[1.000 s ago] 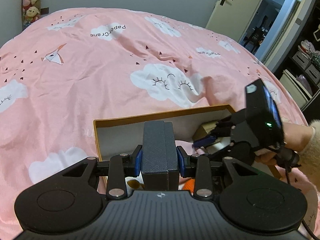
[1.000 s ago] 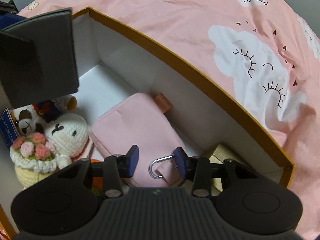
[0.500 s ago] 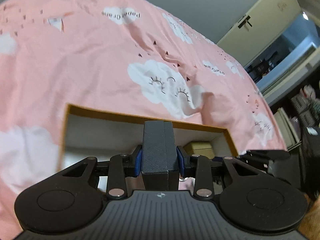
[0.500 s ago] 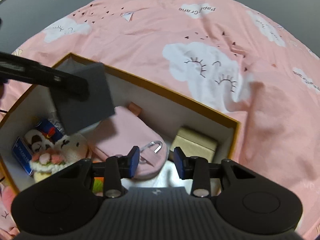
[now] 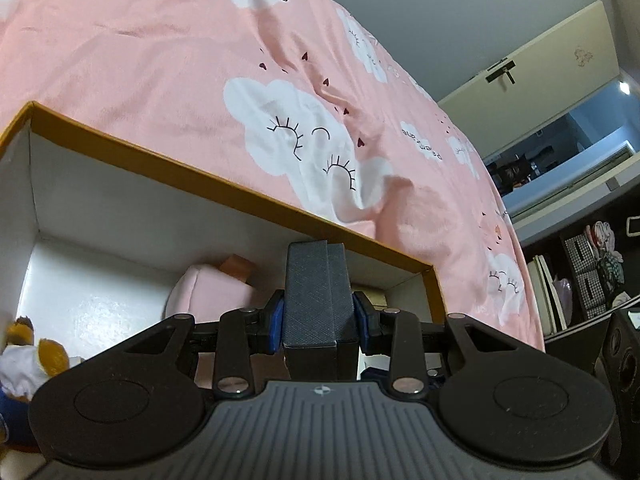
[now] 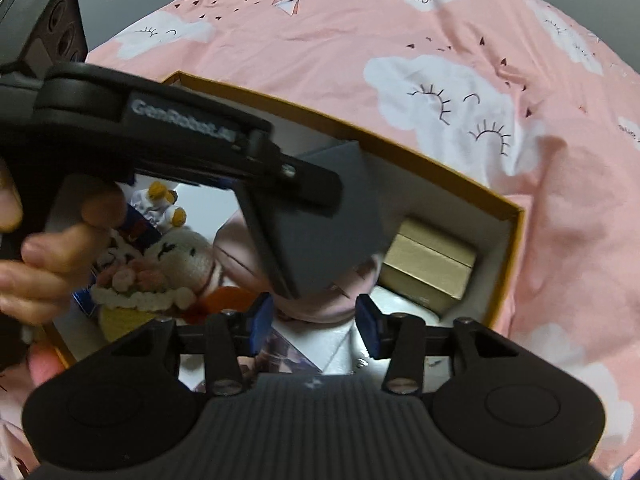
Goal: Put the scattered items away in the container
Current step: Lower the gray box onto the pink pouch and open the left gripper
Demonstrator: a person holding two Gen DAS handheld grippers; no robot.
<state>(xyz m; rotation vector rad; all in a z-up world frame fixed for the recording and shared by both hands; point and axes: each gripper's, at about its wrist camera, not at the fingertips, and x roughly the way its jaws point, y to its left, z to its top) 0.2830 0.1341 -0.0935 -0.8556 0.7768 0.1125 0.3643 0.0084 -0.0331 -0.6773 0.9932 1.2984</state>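
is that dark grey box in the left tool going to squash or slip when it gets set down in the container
Probably not squash: the dark grey box keeps crisp, straight edges while the left tool clamps it. Its textured surface likely resists slipping. Set down on the soft pink pouch, it may tip.

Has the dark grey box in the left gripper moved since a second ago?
Yes. The dark grey box, clamped in the left gripper, has come down over the orange-rimmed container, nearer the pink pouch.
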